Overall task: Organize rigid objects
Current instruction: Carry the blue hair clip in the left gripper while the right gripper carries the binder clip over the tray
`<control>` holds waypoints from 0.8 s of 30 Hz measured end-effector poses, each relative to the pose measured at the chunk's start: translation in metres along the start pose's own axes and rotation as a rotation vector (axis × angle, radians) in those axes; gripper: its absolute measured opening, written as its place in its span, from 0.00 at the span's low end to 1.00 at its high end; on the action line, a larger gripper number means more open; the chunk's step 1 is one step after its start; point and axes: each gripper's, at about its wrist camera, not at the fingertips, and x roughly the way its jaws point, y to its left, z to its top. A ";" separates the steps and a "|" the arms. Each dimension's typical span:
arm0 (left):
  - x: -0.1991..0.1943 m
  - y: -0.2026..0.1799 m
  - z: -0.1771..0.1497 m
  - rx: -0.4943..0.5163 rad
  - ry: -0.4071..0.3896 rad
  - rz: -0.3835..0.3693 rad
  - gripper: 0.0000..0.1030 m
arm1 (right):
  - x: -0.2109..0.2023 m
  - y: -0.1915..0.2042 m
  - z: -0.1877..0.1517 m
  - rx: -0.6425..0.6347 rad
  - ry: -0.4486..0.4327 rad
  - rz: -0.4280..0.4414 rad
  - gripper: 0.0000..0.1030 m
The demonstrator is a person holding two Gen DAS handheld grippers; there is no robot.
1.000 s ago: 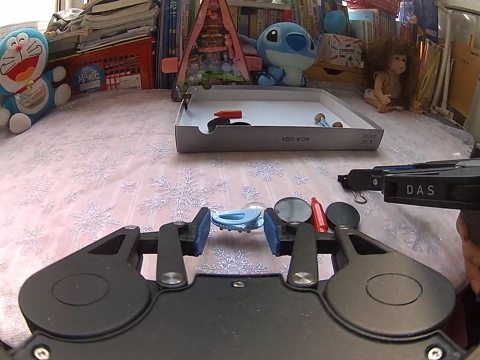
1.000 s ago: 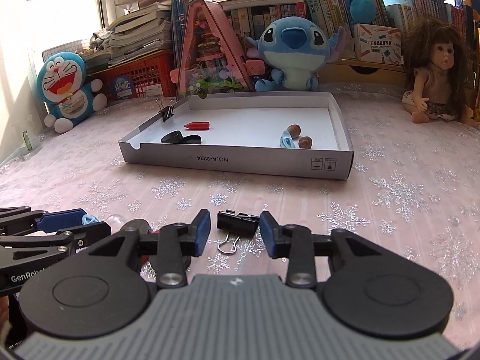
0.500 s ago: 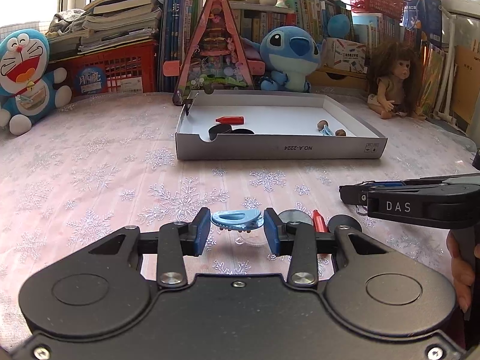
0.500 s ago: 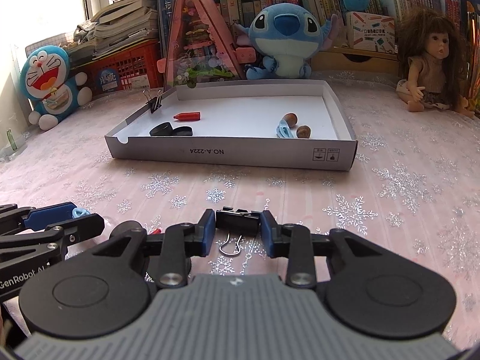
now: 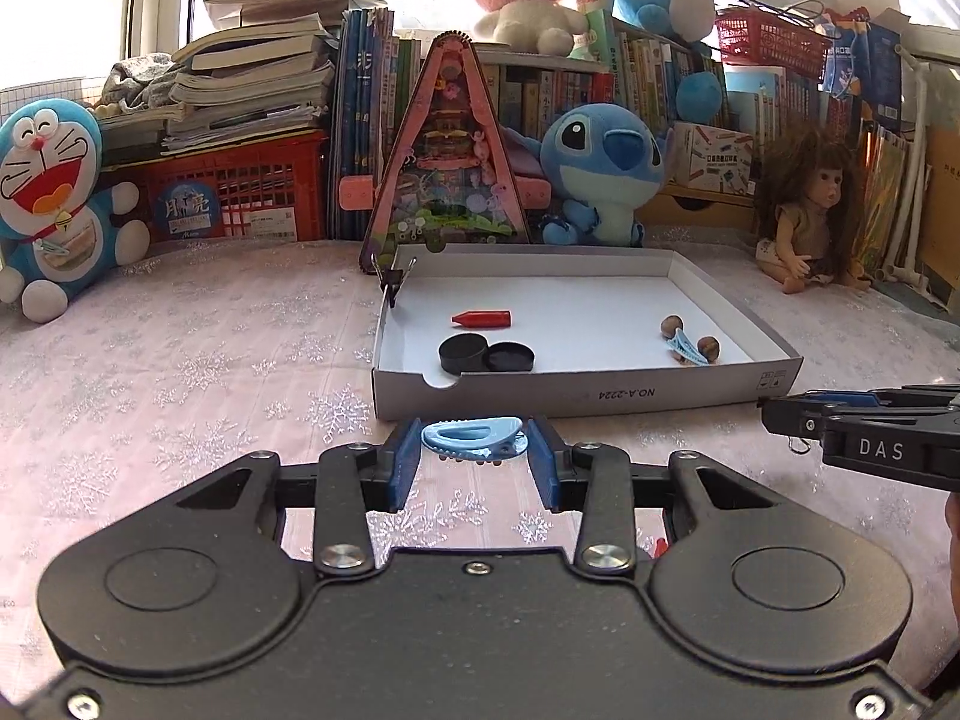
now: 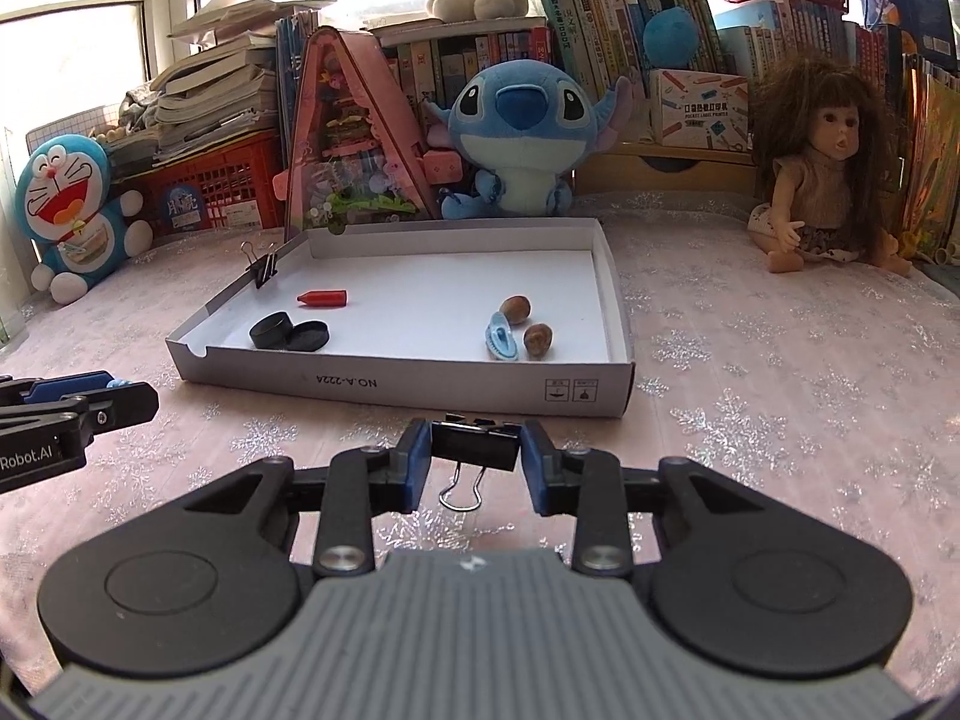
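At lower centre of the left wrist view, the left gripper (image 5: 474, 455) is clamped on a blue hair clip (image 5: 473, 436), its blue pads pressing the clip's two ends, the clip lying crosswise just in front of the box's near wall. At lower centre of the right wrist view, the right gripper (image 6: 475, 457) is clamped on a black binder clip (image 6: 475, 445); its jaws have just been closing, and the clip sits between them with its wire loop hanging down over the tablecloth (image 6: 780, 396).

Mid-frame in both views stands a shallow white box (image 6: 420, 387), open on top. Toward its left lie a red cap (image 6: 323, 298) and two black round lids (image 6: 290, 332) touching each other. Toward its right lie a second blue hair clip (image 6: 501, 345) and two brown nuts (image 6: 516, 308), one on either side of that clip. Another binder clip (image 6: 264, 267) is clipped upright on the box's left wall near the far corner.

Each gripper shows at the edge of the other's view: the right one at the right edge of the left view, the left one at the left edge of the right view.

Behind the box, across the top of both frames, stand a pink triangular toy (image 6: 351, 138), a blue plush (image 6: 522, 132), a doll (image 6: 831, 180) and, at far left, a blue cat plush (image 6: 69, 210).
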 end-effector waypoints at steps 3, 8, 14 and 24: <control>0.008 0.004 0.014 -0.011 -0.009 -0.002 0.35 | 0.001 -0.007 0.011 -0.002 -0.027 -0.009 0.36; 0.026 0.011 0.039 -0.030 -0.020 -0.006 0.35 | 0.011 -0.021 0.027 0.027 -0.033 0.001 0.36; 0.061 0.019 0.065 -0.054 0.010 -0.014 0.35 | 0.032 -0.033 0.050 0.044 -0.016 0.013 0.36; 0.133 0.028 0.099 -0.080 0.104 -0.013 0.35 | 0.086 -0.055 0.093 0.112 0.097 0.057 0.36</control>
